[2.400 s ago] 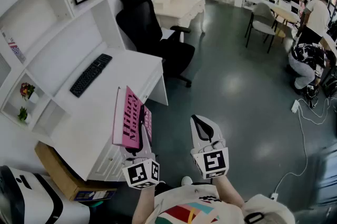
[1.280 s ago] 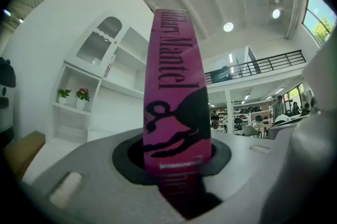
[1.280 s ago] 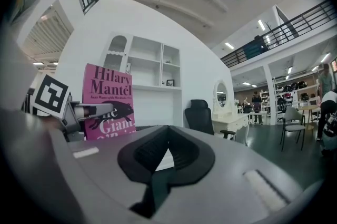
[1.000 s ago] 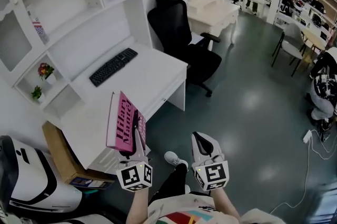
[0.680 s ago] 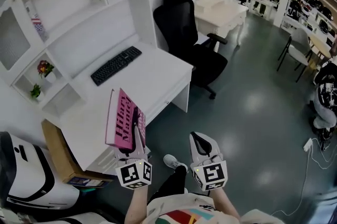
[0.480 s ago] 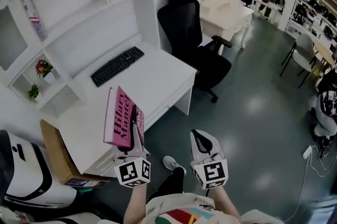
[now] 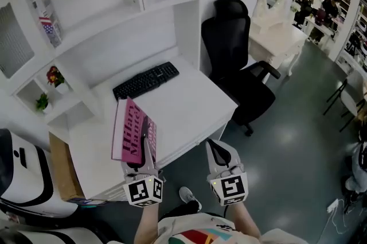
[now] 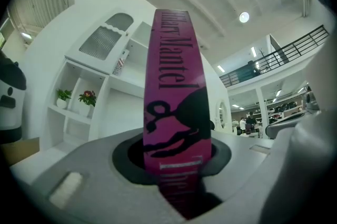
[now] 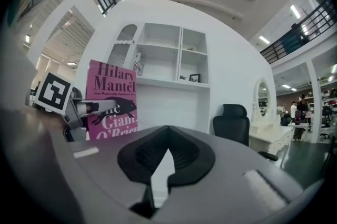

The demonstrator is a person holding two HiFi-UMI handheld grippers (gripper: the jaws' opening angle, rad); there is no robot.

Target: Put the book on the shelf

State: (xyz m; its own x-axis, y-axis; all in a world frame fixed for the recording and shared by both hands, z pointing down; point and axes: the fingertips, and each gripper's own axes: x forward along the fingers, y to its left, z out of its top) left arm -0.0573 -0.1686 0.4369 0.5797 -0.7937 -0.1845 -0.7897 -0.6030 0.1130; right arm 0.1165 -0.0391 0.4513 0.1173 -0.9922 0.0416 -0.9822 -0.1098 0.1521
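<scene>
Head view puts the book (image 7: 133,132) at lower left of centre, standing on end in the air over the near edge of the white worktop (image 7: 189,105), well apart from the shelf (image 7: 109,10) that fills the upper left of the frame. The left gripper (image 7: 139,152) has its jaws pinching the book's lower end across the covers. In the left gripper view the pink spine (image 8: 176,96) rises straight up from between them, filling the middle of the picture. The right gripper (image 7: 218,151) hangs beside it at lower centre with its jaws pressed together on nothing. The right gripper view shows only a thin slit between the pads, and the book (image 9: 112,99) with the left gripper (image 9: 79,109) at left of frame.

Carrying is the step in hand, as I judge it: the book is gripped and lifted but not yet near any compartment. The next move calls for a reach up and to the upper left, over the keyboard (image 7: 146,80), toward one of the open bays (the broad one at top left, where a thin striped item (image 7: 47,10) leans, looks roomiest). The book should stay upright so that it slides in on its bottom edge, and the jaws should let go only once it rests on the board.
</scene>
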